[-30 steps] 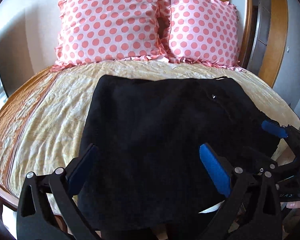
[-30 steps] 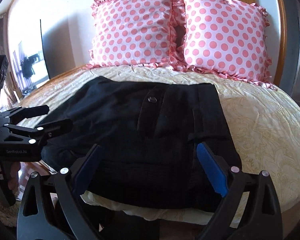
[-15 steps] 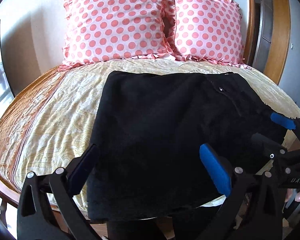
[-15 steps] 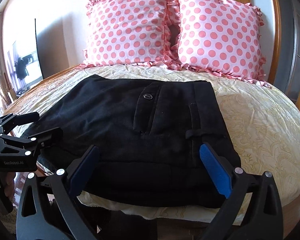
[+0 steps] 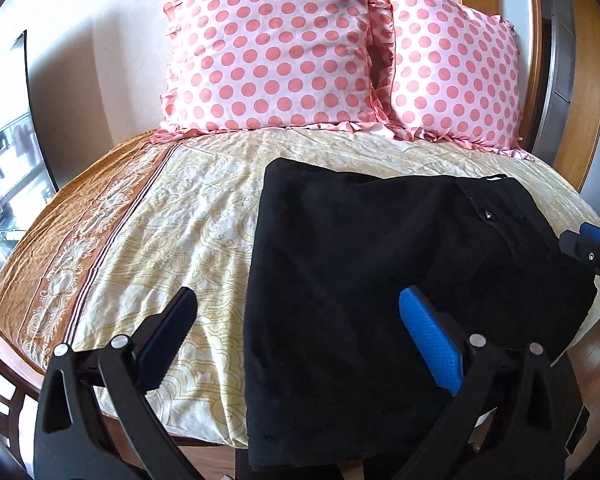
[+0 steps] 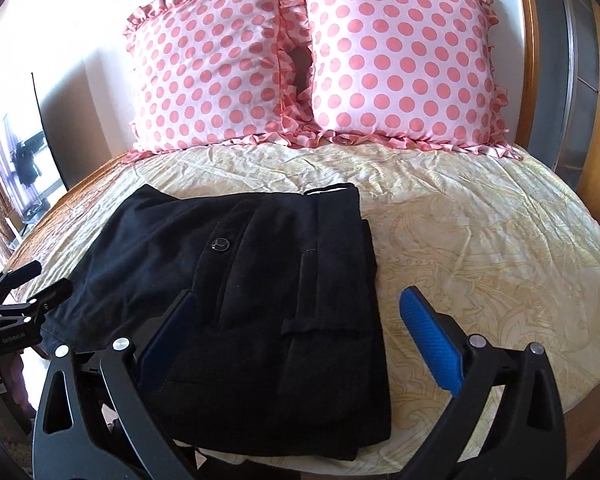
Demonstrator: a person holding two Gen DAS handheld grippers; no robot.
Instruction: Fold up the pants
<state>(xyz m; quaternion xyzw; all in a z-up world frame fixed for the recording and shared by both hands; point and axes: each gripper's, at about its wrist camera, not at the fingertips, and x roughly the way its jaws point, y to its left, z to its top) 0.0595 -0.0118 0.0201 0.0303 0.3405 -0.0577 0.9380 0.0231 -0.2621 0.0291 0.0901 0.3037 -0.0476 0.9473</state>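
Note:
Black pants (image 5: 388, 280) lie folded in a flat rectangle on the bed, near its front edge; in the right wrist view the pants (image 6: 260, 288) show a button and the waistband at the right. My left gripper (image 5: 300, 336) is open and empty above the pants' left edge. My right gripper (image 6: 300, 336) is open and empty above the pants' right edge. Each gripper shows at the side of the other's view: the right gripper (image 5: 592, 244) and the left gripper (image 6: 28, 292).
The bed has a cream and tan patterned cover (image 5: 148, 240). Two pink polka-dot pillows (image 5: 276, 52) (image 6: 400, 56) lean against the wall at the back. A wooden headboard frame (image 5: 580, 100) stands at the right. The bed's wooden rim (image 5: 0, 360) runs along the front.
Both grippers have pulled back and apart, the left one to the left and the right one to the right. The pants lie still on the bed.

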